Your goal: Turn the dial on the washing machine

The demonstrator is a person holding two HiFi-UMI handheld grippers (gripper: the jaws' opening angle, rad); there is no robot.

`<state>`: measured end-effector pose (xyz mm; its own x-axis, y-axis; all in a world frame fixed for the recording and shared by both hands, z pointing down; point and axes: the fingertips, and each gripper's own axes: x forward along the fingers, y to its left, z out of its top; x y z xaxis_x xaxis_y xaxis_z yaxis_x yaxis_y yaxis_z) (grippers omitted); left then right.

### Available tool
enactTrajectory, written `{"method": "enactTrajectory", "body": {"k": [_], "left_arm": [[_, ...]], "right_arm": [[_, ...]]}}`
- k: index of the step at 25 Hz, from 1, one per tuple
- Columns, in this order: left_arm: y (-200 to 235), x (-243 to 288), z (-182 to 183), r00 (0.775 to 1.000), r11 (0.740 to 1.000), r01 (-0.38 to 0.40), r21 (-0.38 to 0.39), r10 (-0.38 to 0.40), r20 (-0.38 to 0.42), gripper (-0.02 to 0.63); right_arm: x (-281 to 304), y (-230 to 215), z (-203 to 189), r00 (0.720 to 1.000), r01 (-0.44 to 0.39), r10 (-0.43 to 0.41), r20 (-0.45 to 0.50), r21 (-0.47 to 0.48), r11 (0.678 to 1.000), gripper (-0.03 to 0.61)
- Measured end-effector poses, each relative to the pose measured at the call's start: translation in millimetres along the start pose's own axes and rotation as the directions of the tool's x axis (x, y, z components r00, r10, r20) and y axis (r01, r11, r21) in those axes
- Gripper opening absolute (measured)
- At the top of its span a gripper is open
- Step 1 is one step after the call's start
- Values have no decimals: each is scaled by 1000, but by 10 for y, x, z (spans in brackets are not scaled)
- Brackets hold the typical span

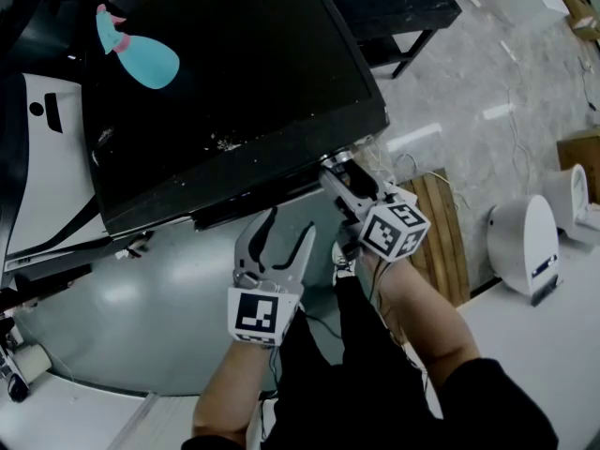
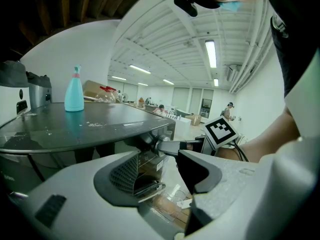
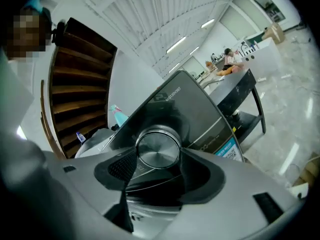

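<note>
— Pale tiled floor (image 1: 487, 73) lies past the washing machine (image 1: 234, 82). Where's the dial (image 3: 158, 143)?
— At the machine's front right corner. I have my right hand-held gripper (image 3: 159, 155) clamped on it, one pad on each side.
— And the left?
— My left hand-held gripper (image 1: 287, 228) hangs open and empty below the front edge. On top, a spray bottle (image 1: 141, 56) stands near the far left corner.

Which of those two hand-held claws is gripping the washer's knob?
The right gripper: its jaws clamp the silver dial; the left gripper hangs open, empty.
</note>
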<state>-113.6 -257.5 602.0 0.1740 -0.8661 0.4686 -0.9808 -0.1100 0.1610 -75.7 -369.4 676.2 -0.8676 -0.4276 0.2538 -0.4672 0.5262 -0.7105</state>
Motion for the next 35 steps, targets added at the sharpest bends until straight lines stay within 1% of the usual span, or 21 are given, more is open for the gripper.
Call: {"method": "enactTrajectory", "body": {"k": [2, 4, 6, 9, 11, 12, 16, 17, 19, 20, 21, 29, 35], "left_arm": [[-9, 5, -5, 1000, 1000, 2, -1, -2, 0, 239], [-14, 9, -12, 1000, 1000, 2, 0, -2, -1, 239], [-20, 12, -17, 1000, 1000, 3, -1, -3, -1, 239], [-26, 13, -18, 1000, 1000, 2, -2, -2, -2, 239], [-23, 11, -12, 1000, 1000, 0, -3, 0, -1, 239], [-22, 9, -7, 1000, 1000, 0, -2, 0, 0, 239], [-41, 0, 1, 1000, 1000, 2, -3, -2, 3, 239], [-44, -5, 1, 1000, 1000, 2, -5, -2, 3, 239], [-48, -16, 2, 1000, 1000, 3, -6, -3, 5, 239], [-48, -21, 4, 1000, 1000, 3, -5, -3, 5, 239], [-45, -27, 5, 1000, 1000, 3, -6, -3, 5, 239], [-6, -94, 9, 1000, 1000, -3, -9, 3, 11, 239], [8, -211, 79, 1000, 1000, -3, 0, 3, 25, 239]], "right_arm": [[9, 34, 32, 999, -39, 38, 14, 96, 995, 272], [8, 19, 22, 998, -58, 54, 29, 166, 984, 272], [-7, -27, -13, 998, -51, 47, 30, 186, 981, 272], [-1, 19, 23, 998, -55, 49, 35, 181, 982, 272], [13, 65, 57, 998, -61, 57, 36, 148, 987, 272], [9, 52, 44, 999, -49, 46, 26, 121, 991, 272], [-4, 11, 14, 1000, 9, -10, -13, -31, 999, 273], [-4, 17, 17, 999, 23, -24, -20, -85, 996, 273], [-5, 25, 24, 998, 54, -62, -32, -207, 977, 273], [-5, 28, 27, 996, 66, -77, -35, -251, 966, 273], [-4, 28, 26, 996, 71, -84, -36, -271, 960, 273], [6, 25, 14, 996, 74, -81, -24, -232, 970, 281], [-77, 103, 46, 995, 92, -100, -15, -261, 961, 310]]}}
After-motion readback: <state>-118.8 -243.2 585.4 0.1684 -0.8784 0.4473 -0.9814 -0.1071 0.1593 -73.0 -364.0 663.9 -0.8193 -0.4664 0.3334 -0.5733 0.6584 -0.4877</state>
